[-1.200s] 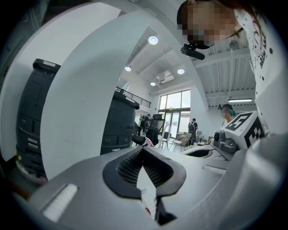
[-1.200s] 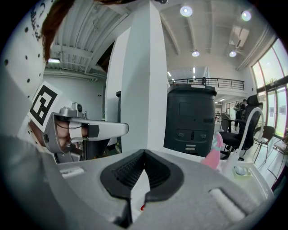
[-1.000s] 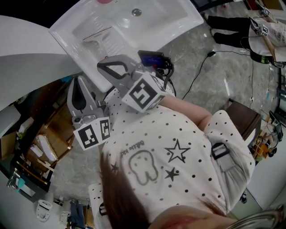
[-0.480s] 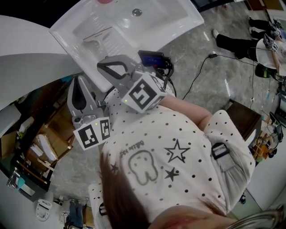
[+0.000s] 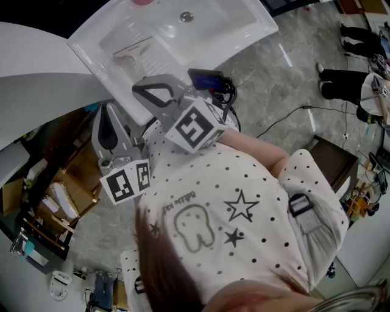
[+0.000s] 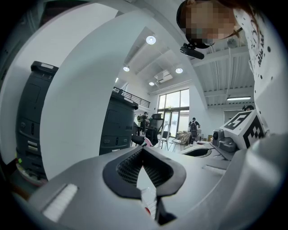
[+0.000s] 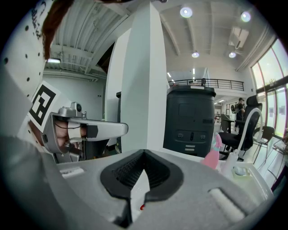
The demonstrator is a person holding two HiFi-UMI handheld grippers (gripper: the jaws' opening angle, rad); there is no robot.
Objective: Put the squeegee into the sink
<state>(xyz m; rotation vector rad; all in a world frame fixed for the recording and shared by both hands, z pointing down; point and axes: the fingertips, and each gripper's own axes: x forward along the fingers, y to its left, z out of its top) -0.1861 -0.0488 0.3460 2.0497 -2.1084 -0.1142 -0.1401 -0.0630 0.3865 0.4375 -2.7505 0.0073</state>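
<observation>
A bystander's dark-clad legs (image 5: 341,85) at the top right of the head view have shifted further right and down across the floor, and the black cable (image 5: 286,119) on the floor now runs a different line. Neither gripper has changed place, and the sink looks as it did.

The squeegee (image 5: 133,52), as far as its pale shape can be read, lies inside the white sink (image 5: 256,24), in the part of the basin toward the left corner, well apart from the drain (image 5: 186,16). It touches neither gripper. In the head view the right gripper (image 7: 144,152) sits over the near rim of the sink, just short of the squeegee. The left gripper (image 6: 143,149) is lower in the picture, off the sink's near edge and farther from it.

In the left gripper view the jaws are pressed together at the tips, with nothing between them. The right gripper view shows the same: jaws closed tip to tip on nothing. A pink bottle (image 7: 212,155) stands to the right beyond them.
</observation>
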